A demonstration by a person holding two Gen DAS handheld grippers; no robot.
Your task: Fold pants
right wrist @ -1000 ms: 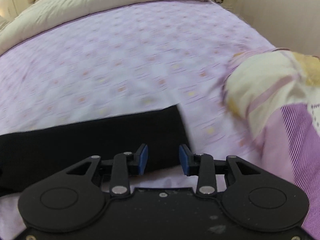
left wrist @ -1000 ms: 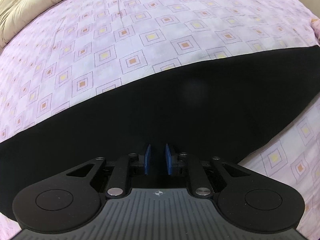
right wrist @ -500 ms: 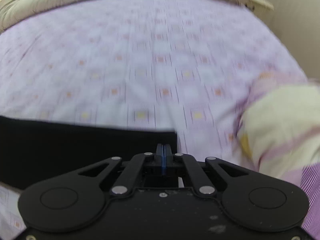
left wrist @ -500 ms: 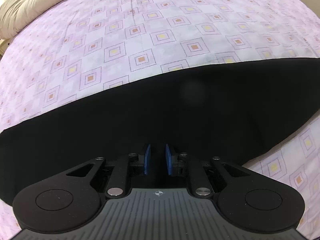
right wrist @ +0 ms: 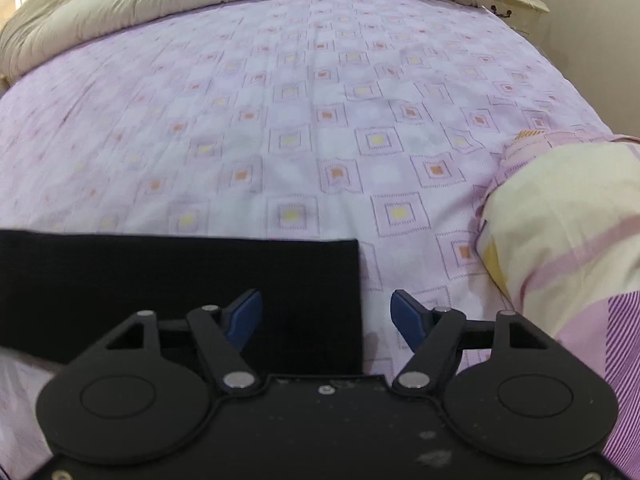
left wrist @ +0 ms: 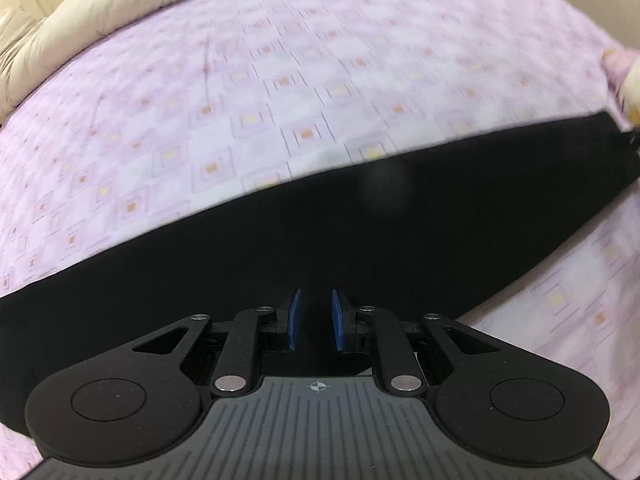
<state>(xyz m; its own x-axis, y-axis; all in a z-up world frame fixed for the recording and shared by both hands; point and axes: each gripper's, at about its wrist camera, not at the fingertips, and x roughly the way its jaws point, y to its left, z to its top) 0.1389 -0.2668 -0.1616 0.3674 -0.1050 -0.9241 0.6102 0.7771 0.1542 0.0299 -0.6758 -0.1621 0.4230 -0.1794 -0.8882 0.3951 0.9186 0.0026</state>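
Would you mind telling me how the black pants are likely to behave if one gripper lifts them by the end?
The black pants lie as a flat, thin band on the bed sheet, so they will probably drape limply instead of holding shape. They look light. The long stretch in the left wrist view would likely sag and drag.

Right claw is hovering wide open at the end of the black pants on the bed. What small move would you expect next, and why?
Probably lower the right claw onto the end of the pants and close. Its jaws have just been opening and straddle that edge without pinching cloth, while the pants lie flat on the bedsheet, so a fold needs a grip first.
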